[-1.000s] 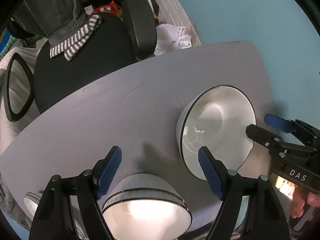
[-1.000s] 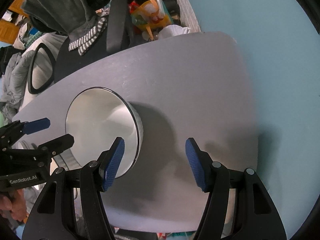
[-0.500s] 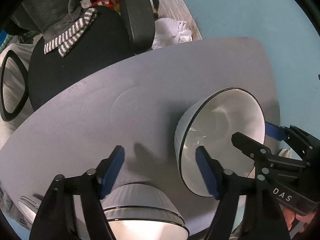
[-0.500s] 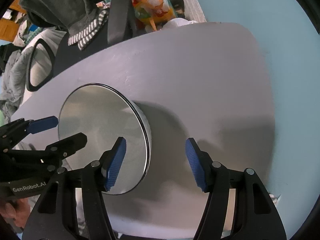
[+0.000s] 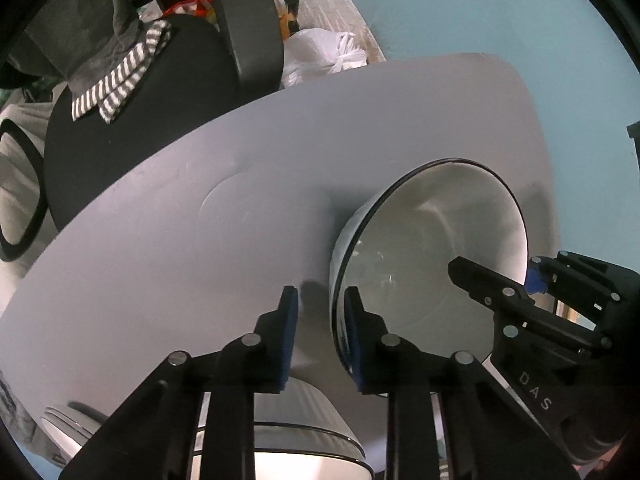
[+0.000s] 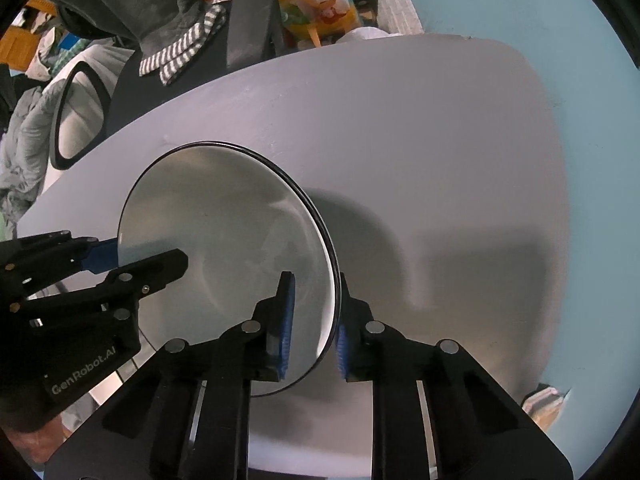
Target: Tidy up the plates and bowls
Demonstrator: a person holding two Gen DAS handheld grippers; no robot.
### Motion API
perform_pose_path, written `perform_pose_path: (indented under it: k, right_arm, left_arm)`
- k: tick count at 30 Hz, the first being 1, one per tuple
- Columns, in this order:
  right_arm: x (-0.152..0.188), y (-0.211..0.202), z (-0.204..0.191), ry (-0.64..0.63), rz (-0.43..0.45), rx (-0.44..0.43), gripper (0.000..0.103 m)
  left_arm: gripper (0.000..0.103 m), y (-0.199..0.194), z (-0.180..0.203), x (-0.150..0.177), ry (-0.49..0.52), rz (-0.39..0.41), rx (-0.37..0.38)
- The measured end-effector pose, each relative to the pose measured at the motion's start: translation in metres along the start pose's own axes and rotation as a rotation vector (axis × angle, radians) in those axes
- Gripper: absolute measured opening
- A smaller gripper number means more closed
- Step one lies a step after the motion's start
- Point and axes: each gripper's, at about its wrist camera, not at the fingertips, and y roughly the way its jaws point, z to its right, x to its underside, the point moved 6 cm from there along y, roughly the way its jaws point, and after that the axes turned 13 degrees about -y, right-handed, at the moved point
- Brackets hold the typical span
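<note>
White bowl (image 5: pixel 432 248) on the table (image 5: pixel 240 208): left gripper (image 5: pixel 320 320) and right gripper (image 6: pixel 314 316) have just closed, pinching opposite rims

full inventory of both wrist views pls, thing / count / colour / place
large bowl: 1, white with dark rim, on the table between both grippers
ribbed bowl: 1, white with dark rim, near table edge under the left gripper
table: 1, grey, rounded corners
office chair: 1, black, behind the table
striped cloth: 1, grey and white, on the chair seat
tied plastic bag: 1, white, on the floor past the table
snack bag: 1, yellow and orange, on the floor behind the chair
left hand-held gripper: 1, black with blue pads, clamped on the large bowl's near rim
right hand-held gripper: 1, black with blue pads, clamped on the opposite rim
</note>
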Motion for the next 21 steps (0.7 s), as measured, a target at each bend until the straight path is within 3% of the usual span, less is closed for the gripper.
perform_pose_path:
  k: [5, 21]
  right_arm:
    - [0.0024, -0.0004, 0.0040, 0.015, 0.004, 0.006, 0.009]
    - [0.0034, -0.0014, 0.0032, 0.031, 0.005, 0.016, 0.007]
  left_arm:
    - [0.014, -0.0014, 0.0031, -0.0021, 0.009, 0.001, 0.013]
    - [0.007, -0.0016, 0.0075, 0.0004, 0.048, 0.031, 0.018]
